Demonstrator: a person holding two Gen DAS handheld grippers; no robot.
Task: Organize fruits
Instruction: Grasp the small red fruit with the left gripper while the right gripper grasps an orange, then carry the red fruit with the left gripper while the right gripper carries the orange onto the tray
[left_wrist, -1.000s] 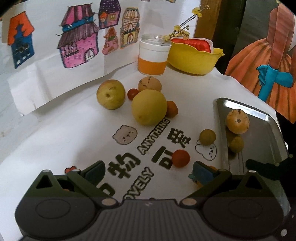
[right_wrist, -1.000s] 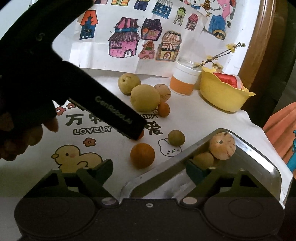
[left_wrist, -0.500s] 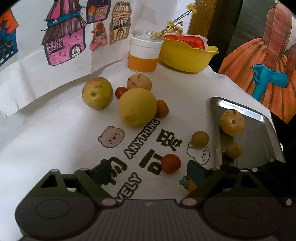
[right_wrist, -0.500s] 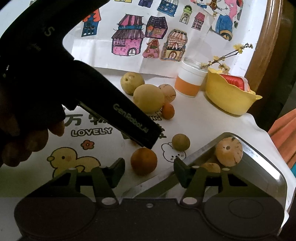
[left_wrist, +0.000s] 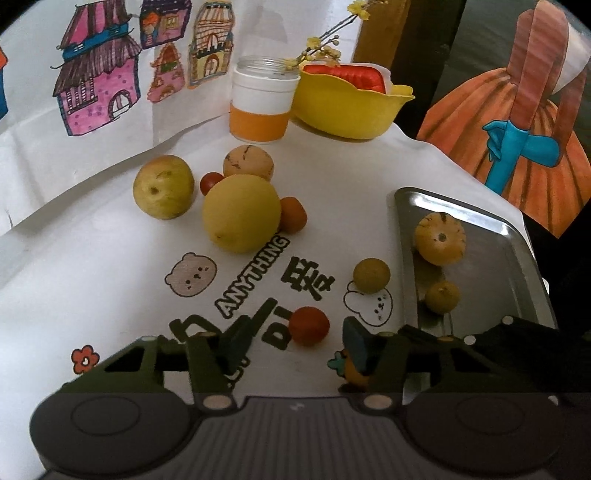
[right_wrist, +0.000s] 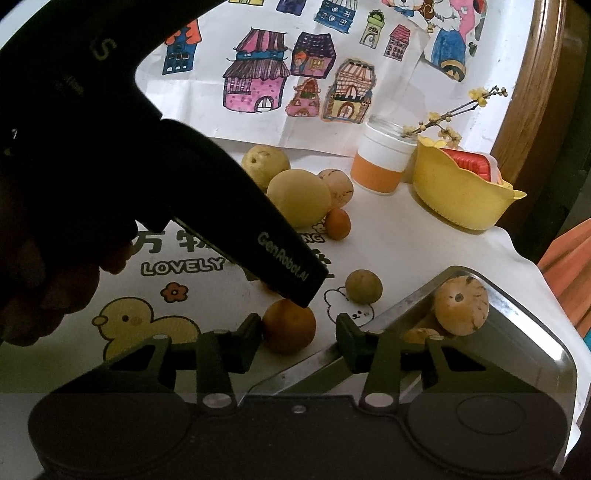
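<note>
— So what sits in the containers?

— Two fruits lie in the metal tray (left_wrist: 513, 236) at the table's right edge: a striped round one (left_wrist: 440, 239) and a small yellow-green one (left_wrist: 441, 297). The yellow bowl (left_wrist: 347, 110) at the far edge holds something red.

— And the fingers?

— The right gripper (right_wrist: 298, 332) has just been closing; its left pad touches a dull orange fruit (right_wrist: 289, 326), while the right pad stands apart from it, against the tray's rim. The left gripper (left_wrist: 295, 341) has also been narrowing, with a smooth red fruit (left_wrist: 308, 325) between the tips; I cannot tell whether they press it.

— Surfaces?

— Shiny steel tray, printed white cloth (left_wrist: 110, 258).
</note>
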